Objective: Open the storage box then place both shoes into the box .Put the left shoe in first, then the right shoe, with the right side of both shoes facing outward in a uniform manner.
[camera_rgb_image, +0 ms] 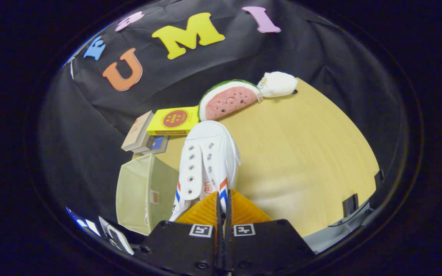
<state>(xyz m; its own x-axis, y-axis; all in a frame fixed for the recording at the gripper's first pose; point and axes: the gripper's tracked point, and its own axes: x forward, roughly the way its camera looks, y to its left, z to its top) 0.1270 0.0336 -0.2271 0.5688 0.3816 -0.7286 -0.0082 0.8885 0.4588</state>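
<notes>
My gripper [223,203] is shut on the collar edge of a white canvas shoe [205,161] with red and blue side stripes. The shoe hangs lifted above the wooden table [305,153], its toe pointing away from the fingers toward the books. Left of the shoe and lower stands the pale green fabric storage box [144,191], its top open. The thin shoe wall sits pinched between both fingers.
A yellow book [173,120] lies on a stack of books [144,138] at the table's far edge. Beside them rest a watermelon plush [228,99] and a white plush [278,84]. Bare tabletop stretches to the right of the shoe.
</notes>
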